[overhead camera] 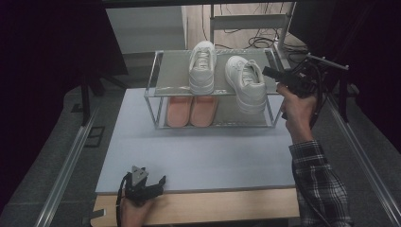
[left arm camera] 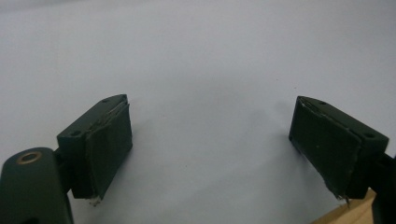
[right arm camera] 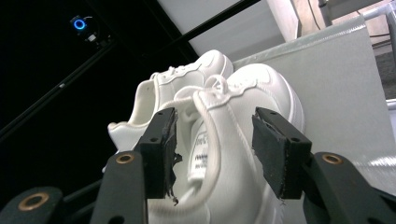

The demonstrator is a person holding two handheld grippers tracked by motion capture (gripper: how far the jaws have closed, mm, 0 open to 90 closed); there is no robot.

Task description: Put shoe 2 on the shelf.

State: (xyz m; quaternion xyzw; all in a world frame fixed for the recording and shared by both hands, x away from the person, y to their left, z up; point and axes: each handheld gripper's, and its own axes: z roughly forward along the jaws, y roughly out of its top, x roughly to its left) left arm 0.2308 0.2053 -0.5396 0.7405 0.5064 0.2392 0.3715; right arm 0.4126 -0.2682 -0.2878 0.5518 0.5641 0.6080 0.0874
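Note:
Two white sneakers stand on the top shelf of a metal shoe rack [overhead camera: 163,92]: the left one [overhead camera: 202,71] sits straight, the right one [overhead camera: 246,82] is angled with its heel over the front edge. My right gripper [overhead camera: 267,72] is at the right sneaker's heel side. In the right gripper view the gripper [right arm camera: 215,144] is open, with that sneaker's [right arm camera: 261,88] tongue and laces between its pads [right arm camera: 166,154], which do not press on it. The other sneaker [right arm camera: 187,77] stands behind. My left gripper [overhead camera: 158,182] rests open at the table's near edge, over the bare mat [left arm camera: 196,56].
A pair of pink slippers [overhead camera: 191,111] lies on the rack's lower shelf. A pale grey mat [overhead camera: 198,156] covers the table, with a wooden strip [overhead camera: 213,208] along its near edge. Dark curtains hang on both sides; cables lie on the floor behind the rack.

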